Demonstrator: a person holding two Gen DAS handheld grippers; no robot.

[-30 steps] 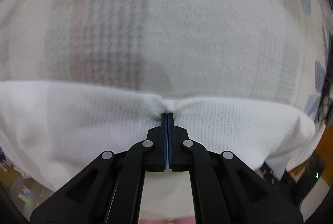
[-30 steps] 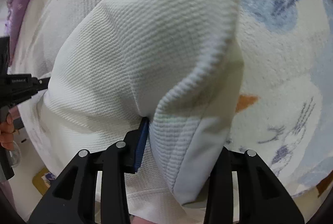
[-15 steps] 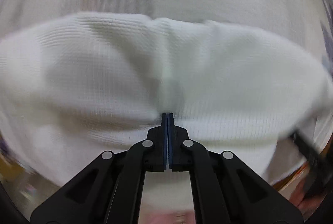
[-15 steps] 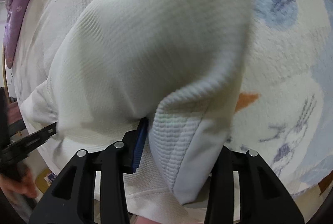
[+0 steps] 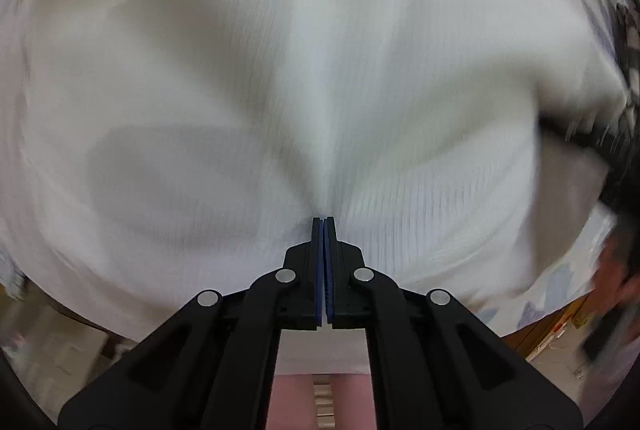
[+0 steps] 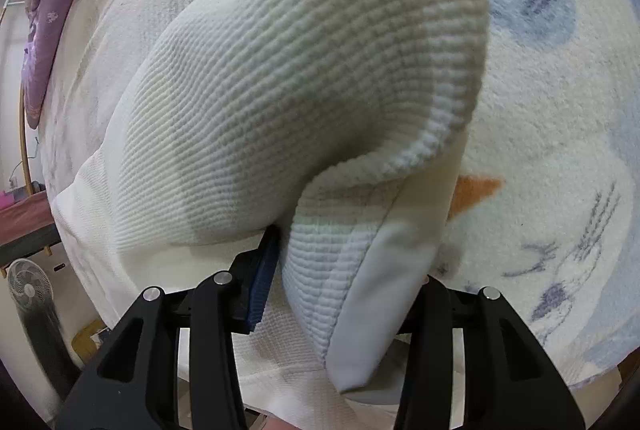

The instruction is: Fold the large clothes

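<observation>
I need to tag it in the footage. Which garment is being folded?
On the printed fleece blanket covering the bed, look between both claws. The white waffle-knit garment hangs there, pinched by the right claw and left claw; its ribbed texture sets it apart.

A fleece blanket (image 6: 560, 150) printed with blue and orange shapes covers the bed, a purple floral quilt (image 6: 44, 42) lies bunched at its far left, and a standing fan (image 6: 30, 290) stands lower left.

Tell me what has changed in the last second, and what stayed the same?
In the left wrist view the white garment has swept up to fill the picture, covering the bed seen before. The left tool stays shut on it. The right tool keeps its hold of the bunched cloth above the printed blanket.
</observation>
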